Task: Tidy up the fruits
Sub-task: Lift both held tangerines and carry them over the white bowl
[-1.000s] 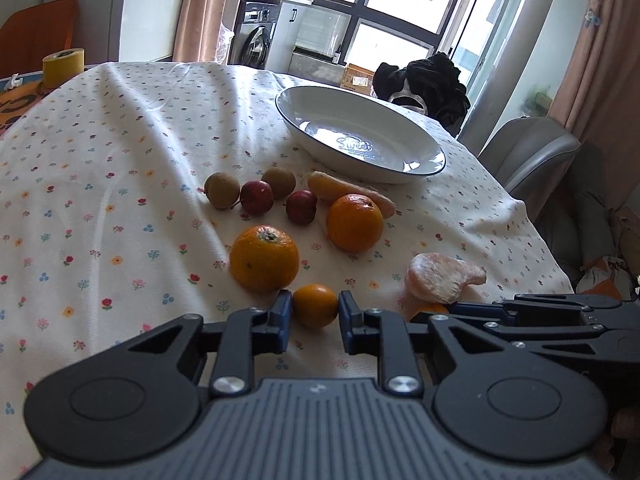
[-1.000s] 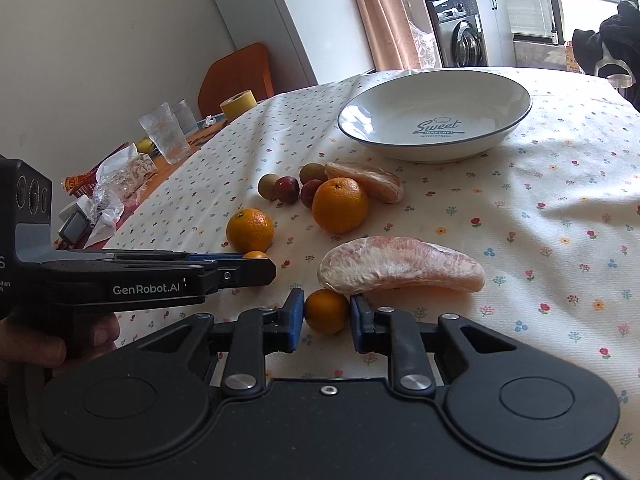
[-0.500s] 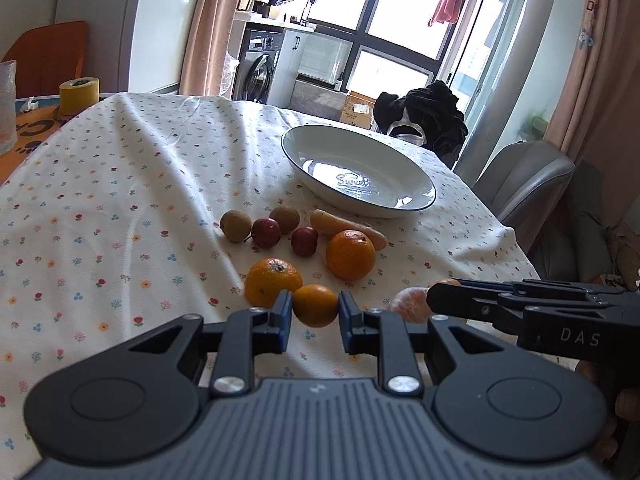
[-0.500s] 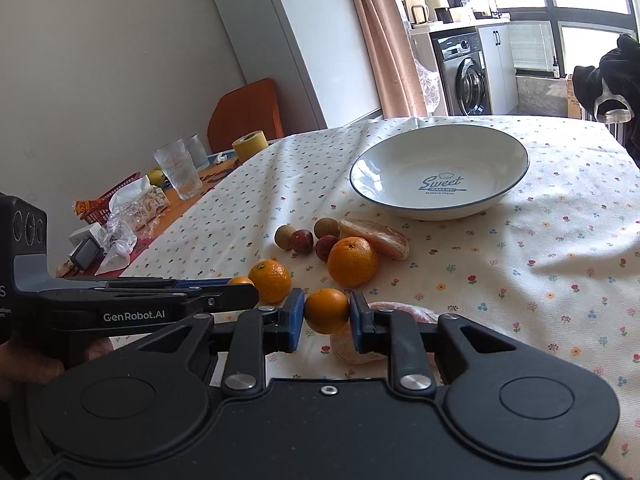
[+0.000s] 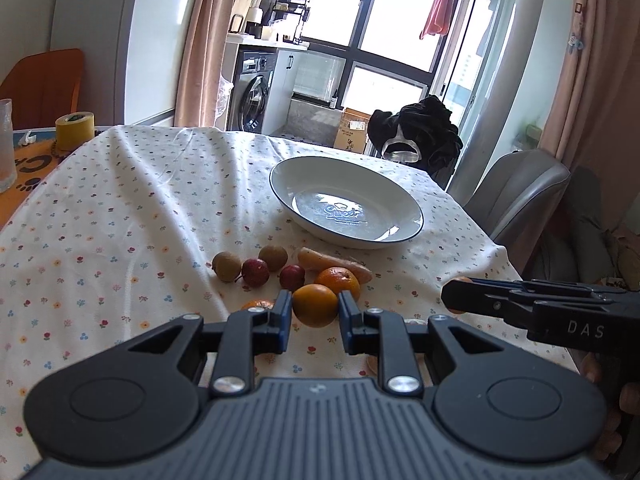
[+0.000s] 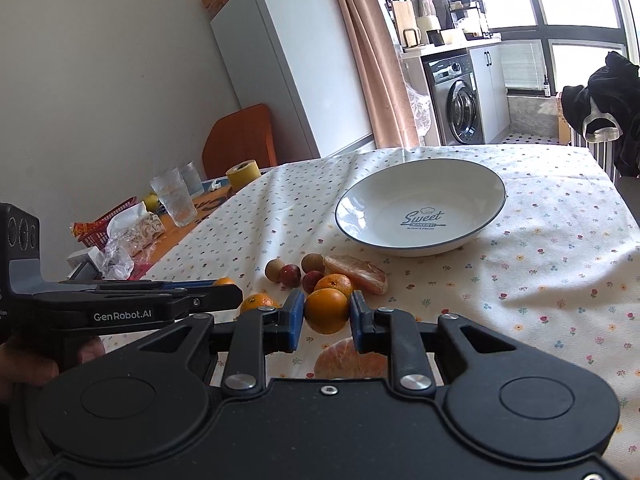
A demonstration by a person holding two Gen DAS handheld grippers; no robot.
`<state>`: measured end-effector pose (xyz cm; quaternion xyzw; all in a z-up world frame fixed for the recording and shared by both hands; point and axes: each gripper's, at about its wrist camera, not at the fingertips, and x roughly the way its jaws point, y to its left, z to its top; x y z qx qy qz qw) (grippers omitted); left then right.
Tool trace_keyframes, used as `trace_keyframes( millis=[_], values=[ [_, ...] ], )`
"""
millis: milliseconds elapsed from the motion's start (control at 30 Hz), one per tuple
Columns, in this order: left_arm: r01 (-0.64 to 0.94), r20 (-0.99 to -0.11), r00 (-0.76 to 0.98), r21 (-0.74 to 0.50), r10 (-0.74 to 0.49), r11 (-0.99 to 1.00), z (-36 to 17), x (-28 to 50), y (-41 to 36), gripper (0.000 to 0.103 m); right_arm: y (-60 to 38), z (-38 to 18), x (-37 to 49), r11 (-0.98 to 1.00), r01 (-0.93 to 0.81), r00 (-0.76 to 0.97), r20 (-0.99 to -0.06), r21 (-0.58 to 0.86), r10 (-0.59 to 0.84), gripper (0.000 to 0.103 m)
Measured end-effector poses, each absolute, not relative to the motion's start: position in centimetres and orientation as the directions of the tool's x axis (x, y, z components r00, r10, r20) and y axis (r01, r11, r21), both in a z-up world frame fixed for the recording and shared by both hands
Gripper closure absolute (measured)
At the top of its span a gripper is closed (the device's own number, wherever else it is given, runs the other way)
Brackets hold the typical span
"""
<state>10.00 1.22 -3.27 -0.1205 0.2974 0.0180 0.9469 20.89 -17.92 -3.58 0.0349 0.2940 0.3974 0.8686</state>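
My left gripper [image 5: 315, 309] is shut on a small orange [image 5: 315, 302], held above the flowered tablecloth. My right gripper [image 6: 326, 313] is shut on another small orange [image 6: 327, 308], also off the cloth. An empty white plate [image 5: 320, 184] [image 6: 420, 188] stands farther back. Before it lie two brown fruits [image 5: 226, 266], two small red fruits [image 5: 255, 272], a bigger orange [image 5: 339, 279] [image 6: 335, 282], another orange [image 6: 256, 302] and a peeled citrus segment [image 6: 358, 273]. A second peeled segment [image 6: 348, 360] lies under my right gripper.
A tape roll [image 5: 75, 130], drinking glasses [image 6: 176, 198] and snack packets [image 6: 132, 232] sit at the table's left end. An orange chair [image 6: 244, 136] stands behind it and a grey chair [image 5: 516, 196] stands at the right edge. A hand [image 6: 40, 364] holds the left gripper.
Both grippers have risen off the tablecloth, each carrying its small orange. The fruits on the cloth and the plate have stayed where they were.
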Motion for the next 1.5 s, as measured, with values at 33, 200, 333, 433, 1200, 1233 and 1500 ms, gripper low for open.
trace_keyframes(
  millis=[33,200,333,433,1200,1233,1500],
  values=[
    [-0.107,-0.567,0.823,-0.216,-0.036,0.971,-3.2,10.1,1.2,0.080,-18.1,-3.5,21.0,0.682,-0.669,0.514,-0.479,0.295,0.711,0.080],
    [-0.101,-0.566,0.824,-0.208,-0.036,0.973,-3.0,11.0,1.0,0.080,-18.5,-3.3,21.6,0.688,-0.664,0.526,-0.471,0.294,0.709,0.080],
    [-0.097,-0.566,0.824,-0.202,-0.035,0.975,-2.9,11.7,0.9,0.080,-18.8,-3.4,22.4,0.695,-0.655,0.535,-0.468,0.297,0.704,0.080],
    [-0.094,-0.566,0.823,-0.197,-0.035,0.976,-2.9,12.3,1.0,0.080,-19.0,-3.5,23.0,0.699,-0.649,0.539,-0.468,0.299,0.700,0.080],
    [-0.020,-0.593,0.799,-0.187,-0.097,0.982,-3.1,19.6,0.3,0.080,-18.2,-4.6,29.0,0.736,-0.599,0.560,-0.491,0.317,0.667,0.080],
    [-0.018,-0.596,0.797,-0.185,-0.098,0.983,-3.1,19.9,0.3,0.080,-18.1,-4.7,29.4,0.737,-0.596,0.560,-0.493,0.319,0.666,0.080],
    [-0.007,-0.619,0.780,-0.163,-0.097,0.987,-3.1,23.1,0.0,0.080,-17.1,-4.9,32.0,0.741,-0.587,0.555,-0.505,0.325,0.661,0.080]
  ],
)
